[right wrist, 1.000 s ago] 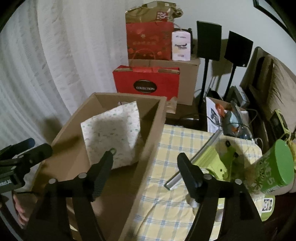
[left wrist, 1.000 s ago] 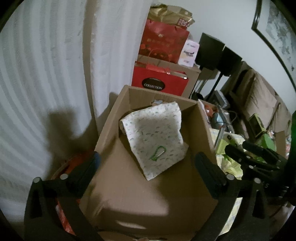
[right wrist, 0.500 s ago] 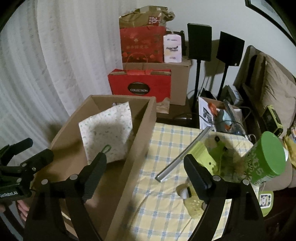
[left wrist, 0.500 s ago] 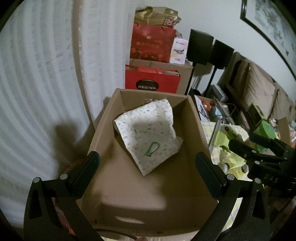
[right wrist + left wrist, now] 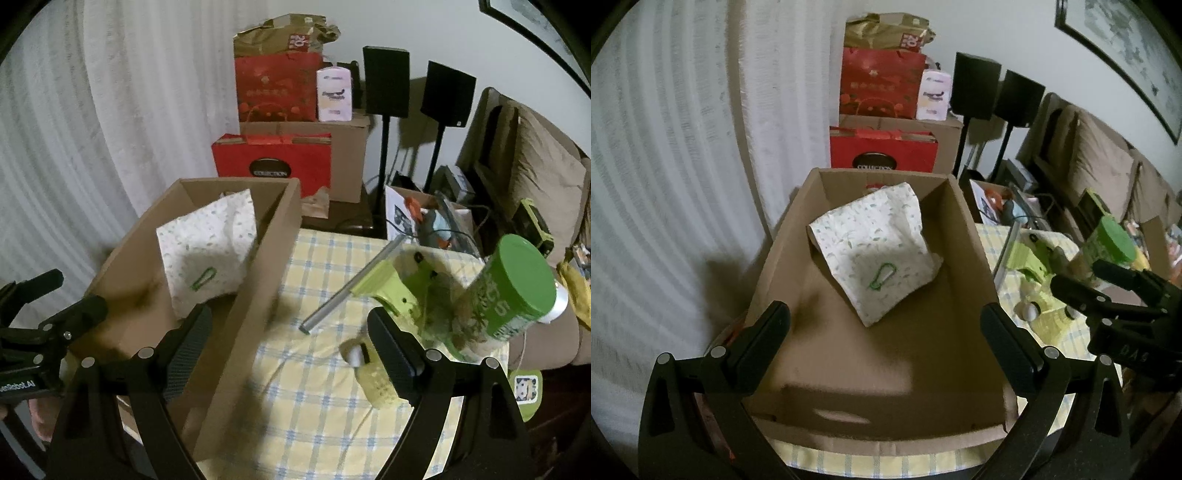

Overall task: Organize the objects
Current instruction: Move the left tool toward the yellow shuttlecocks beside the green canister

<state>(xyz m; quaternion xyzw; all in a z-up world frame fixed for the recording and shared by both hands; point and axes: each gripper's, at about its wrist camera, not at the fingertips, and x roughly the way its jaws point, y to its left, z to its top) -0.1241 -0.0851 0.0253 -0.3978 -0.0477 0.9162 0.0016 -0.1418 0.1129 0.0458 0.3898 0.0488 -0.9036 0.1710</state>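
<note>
Left wrist, cardboard box point(image 5: 964, 236), green carabiner point(image 5: 882, 275) inside

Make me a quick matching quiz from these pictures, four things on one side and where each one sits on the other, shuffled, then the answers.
Things:
1. green carabiner
2. metal rod
3. green-lidded canister
4. patterned paper bag

Places:
A. leaning inside the cardboard box
B. on the patterned paper bag
C. flat on the checked tablecloth
D. right side of the table, tilted

Pairs: 1-B, 2-C, 3-D, 4-A
</note>
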